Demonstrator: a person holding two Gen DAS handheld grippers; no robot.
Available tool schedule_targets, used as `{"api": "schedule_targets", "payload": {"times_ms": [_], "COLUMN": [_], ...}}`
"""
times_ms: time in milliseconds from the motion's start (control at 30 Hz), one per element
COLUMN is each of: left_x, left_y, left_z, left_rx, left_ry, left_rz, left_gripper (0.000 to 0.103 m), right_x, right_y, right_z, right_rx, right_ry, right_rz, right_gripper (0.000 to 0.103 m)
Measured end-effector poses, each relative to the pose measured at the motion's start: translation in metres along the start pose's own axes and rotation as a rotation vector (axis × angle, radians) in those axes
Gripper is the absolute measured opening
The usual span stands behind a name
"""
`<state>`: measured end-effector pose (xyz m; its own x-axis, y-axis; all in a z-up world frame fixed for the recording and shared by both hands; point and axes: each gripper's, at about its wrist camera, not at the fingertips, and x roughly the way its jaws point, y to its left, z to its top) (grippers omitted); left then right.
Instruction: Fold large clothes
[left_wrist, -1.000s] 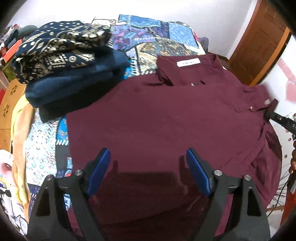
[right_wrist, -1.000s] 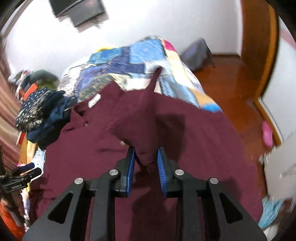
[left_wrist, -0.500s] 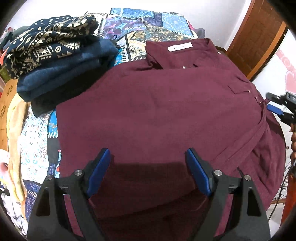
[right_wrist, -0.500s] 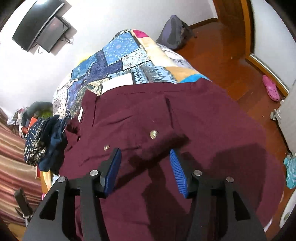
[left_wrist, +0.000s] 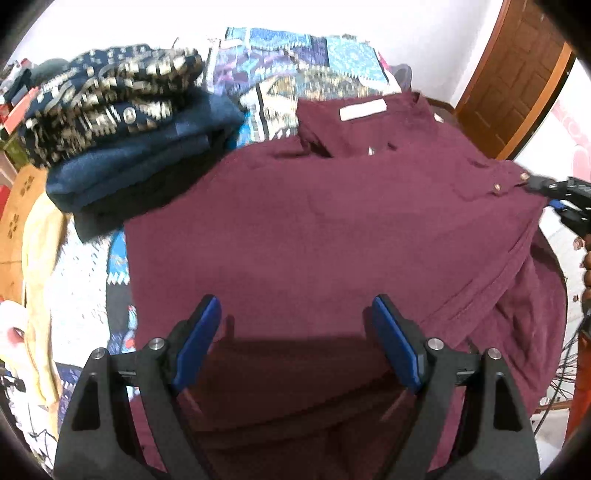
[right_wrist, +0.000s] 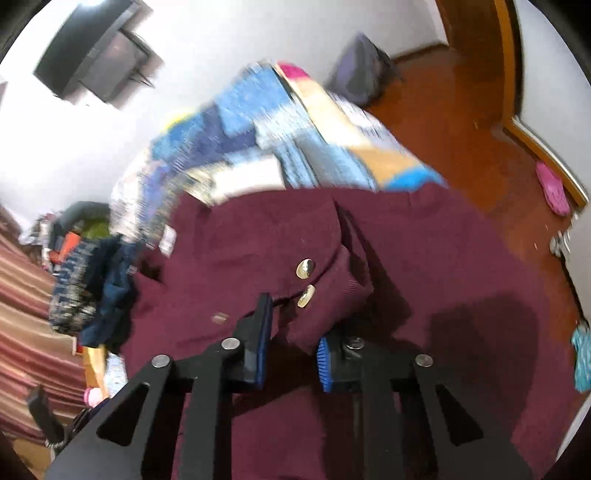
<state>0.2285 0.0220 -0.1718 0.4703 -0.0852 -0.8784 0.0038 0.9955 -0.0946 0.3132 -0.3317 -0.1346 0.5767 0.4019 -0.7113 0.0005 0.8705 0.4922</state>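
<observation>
Maroon shirt (left_wrist: 332, 236) flat on patchwork quilt (left_wrist: 280, 55); left gripper (left_wrist: 295, 325) spread wide above it, right gripper (right_wrist: 291, 332) half-closed around buttoned cuff (right_wrist: 325, 280), grip unclear.

One maroon shirt (left_wrist: 332, 236), two tools (left_wrist: 295, 325), three buttons (right_wrist: 305, 267)

The shirt (left_wrist: 314, 240) is dark maroon, with a white label (left_wrist: 362, 109) at the collar and gold buttons (right_wrist: 305, 268). The bedcover (left_wrist: 295, 59) has a blue, purple and white patchwork pattern. At far left, the folded clothes (left_wrist: 110, 110) are navy with gold print. The gripper pads (left_wrist: 197, 341) are blue.
</observation>
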Motion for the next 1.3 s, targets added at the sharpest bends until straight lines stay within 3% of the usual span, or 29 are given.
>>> {"api": "schedule_targets", "payload": {"times_ms": [167, 300, 433, 667, 767, 867, 1000, 1300], "left_x": [-0.001, 0.014, 0.021, 0.011, 0.003, -0.006, -0.022, -0.046], "left_y": [-0.002, -0.012, -0.020, -0.009, -0.006, -0.006, -0.010, -0.026], "left_z": [0.010, 0.002, -0.007, -0.005, -0.002, 0.004, 0.016, 0.036], "left_rx": [-0.010, 0.010, 0.036, 0.000, -0.008, -0.002, 0.016, 0.050], "left_ry": [-0.015, 0.029, 0.048, 0.029, 0.006, -0.024, -0.079, -0.175], "left_rz": [-0.020, -0.044, -0.041, -0.022, -0.017, -0.012, -0.008, -0.028], "left_gripper": [0.083, 0.083, 0.083, 0.083, 0.083, 0.083, 0.083, 0.083], "right_x": [-0.035, -0.009, 0.016, 0.006, -0.007, -0.027, -0.058, -0.117], "right_y": [0.015, -0.012, -0.036, -0.023, -0.020, -0.025, -0.038, -0.090], "right_z": [0.000, -0.014, -0.034, -0.039, -0.033, -0.029, -0.023, -0.029], "right_rx": [-0.092, -0.056, 0.010, -0.072, -0.094, -0.048, 0.016, 0.181], "right_ry": [-0.125, -0.036, 0.057, 0.058, 0.061, 0.023, -0.061, -0.188], "right_rz": [-0.043, -0.136, -0.161, -0.234, -0.223, -0.173, -0.186, -0.282], "right_gripper": [0.017, 0.017, 0.019, 0.030, 0.030, 0.031, 0.032, 0.041]}}
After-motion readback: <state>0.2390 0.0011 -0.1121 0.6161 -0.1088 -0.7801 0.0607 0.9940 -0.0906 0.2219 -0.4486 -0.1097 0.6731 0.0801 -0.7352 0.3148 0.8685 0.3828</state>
